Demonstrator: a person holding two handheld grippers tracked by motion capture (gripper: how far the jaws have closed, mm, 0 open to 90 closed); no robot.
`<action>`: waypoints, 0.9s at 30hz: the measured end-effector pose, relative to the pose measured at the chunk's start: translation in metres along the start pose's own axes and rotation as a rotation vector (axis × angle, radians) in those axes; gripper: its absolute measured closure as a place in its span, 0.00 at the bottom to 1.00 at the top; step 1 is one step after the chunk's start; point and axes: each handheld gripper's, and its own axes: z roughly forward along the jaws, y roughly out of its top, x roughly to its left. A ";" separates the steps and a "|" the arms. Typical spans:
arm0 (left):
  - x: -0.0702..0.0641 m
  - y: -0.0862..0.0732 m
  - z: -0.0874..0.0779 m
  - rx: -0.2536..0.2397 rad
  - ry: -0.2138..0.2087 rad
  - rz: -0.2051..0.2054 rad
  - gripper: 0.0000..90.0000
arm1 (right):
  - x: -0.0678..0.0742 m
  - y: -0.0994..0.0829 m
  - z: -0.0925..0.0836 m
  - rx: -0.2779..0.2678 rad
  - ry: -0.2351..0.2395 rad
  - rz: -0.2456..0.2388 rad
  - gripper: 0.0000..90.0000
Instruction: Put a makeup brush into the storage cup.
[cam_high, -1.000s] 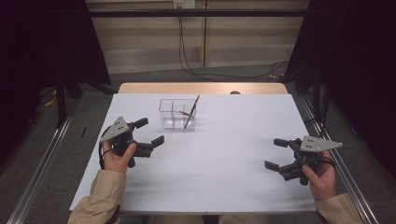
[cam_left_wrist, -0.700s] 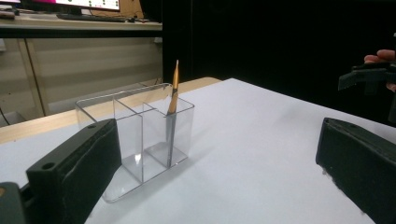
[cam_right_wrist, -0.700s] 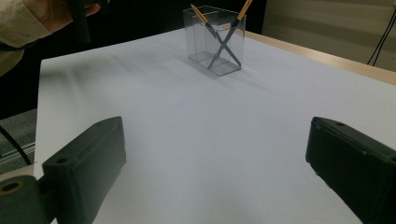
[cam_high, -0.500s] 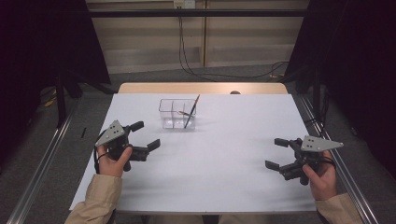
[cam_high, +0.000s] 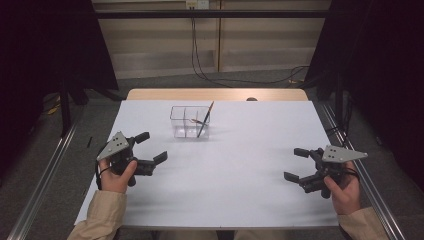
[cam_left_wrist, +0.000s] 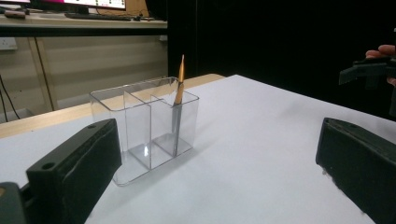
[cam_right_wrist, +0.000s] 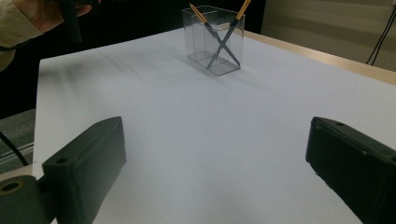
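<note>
A clear plastic holder (cam_high: 190, 121) with compartments stands upright at the back middle of the white table (cam_high: 235, 170). Two pens (cam_high: 204, 120) with orange tips lean crossed inside it, also seen in the holder (cam_right_wrist: 214, 39) from the right gripper view. In the left gripper view the holder (cam_left_wrist: 144, 126) shows one pen (cam_left_wrist: 178, 93) standing in its right compartment. My left gripper (cam_high: 150, 150) is open near the table's left edge, nothing between its jaws. My right gripper (cam_high: 297, 164) is open at the right side, also empty.
A wooden strip (cam_high: 215, 94) runs along the table's far edge. Metal rails (cam_high: 45, 175) flank the table on both sides. Cables (cam_high: 200, 60) hang on the back wall. Dark curtains stand left and right.
My left gripper has drifted towards the person and slightly left, away from the holder. The right gripper has stayed still.
</note>
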 end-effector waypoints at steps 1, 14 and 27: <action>0.000 0.000 -0.001 0.000 0.004 0.003 0.00 | 0.000 0.000 0.000 0.001 -0.002 -0.001 0.05; 0.002 -0.003 -0.013 0.004 0.022 -0.003 0.00 | 0.000 0.000 0.000 -0.002 0.001 -0.002 0.05; 0.002 -0.006 -0.021 0.012 0.028 0.002 0.00 | 0.000 0.000 0.000 0.001 -0.004 -0.005 0.05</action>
